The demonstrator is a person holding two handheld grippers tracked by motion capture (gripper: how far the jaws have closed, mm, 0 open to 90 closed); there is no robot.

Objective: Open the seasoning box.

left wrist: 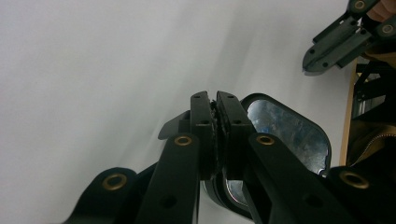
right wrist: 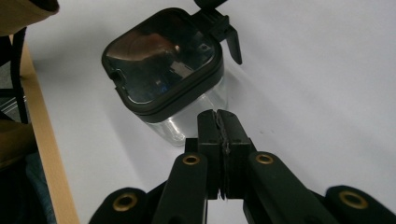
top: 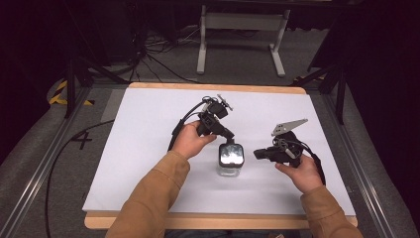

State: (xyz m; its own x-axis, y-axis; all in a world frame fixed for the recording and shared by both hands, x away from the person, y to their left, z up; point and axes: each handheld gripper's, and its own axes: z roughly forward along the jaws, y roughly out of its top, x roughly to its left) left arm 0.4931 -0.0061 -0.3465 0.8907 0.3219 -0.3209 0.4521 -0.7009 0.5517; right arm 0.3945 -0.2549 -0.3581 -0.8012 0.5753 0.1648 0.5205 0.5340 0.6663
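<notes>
Clear square container (top: 231,159), rounded corners, dark lid (right wrist: 161,60) shut with glossy reflective window. Stands upright on white tabletop (top: 148,144), centre of frame in the high view, slightly toward the lower edge.

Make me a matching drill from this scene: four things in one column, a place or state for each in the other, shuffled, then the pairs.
Things:
1. left gripper
2. right gripper
3. clear container
4. white table frame

Places or states:
A. on the floor beyond the table
B. fingers shut, at the container's far-left corner
C. on the white tabletop, dark lid on
D. fingers shut, right of the container

Pairs: 1-B, 2-D, 3-C, 4-A
</notes>
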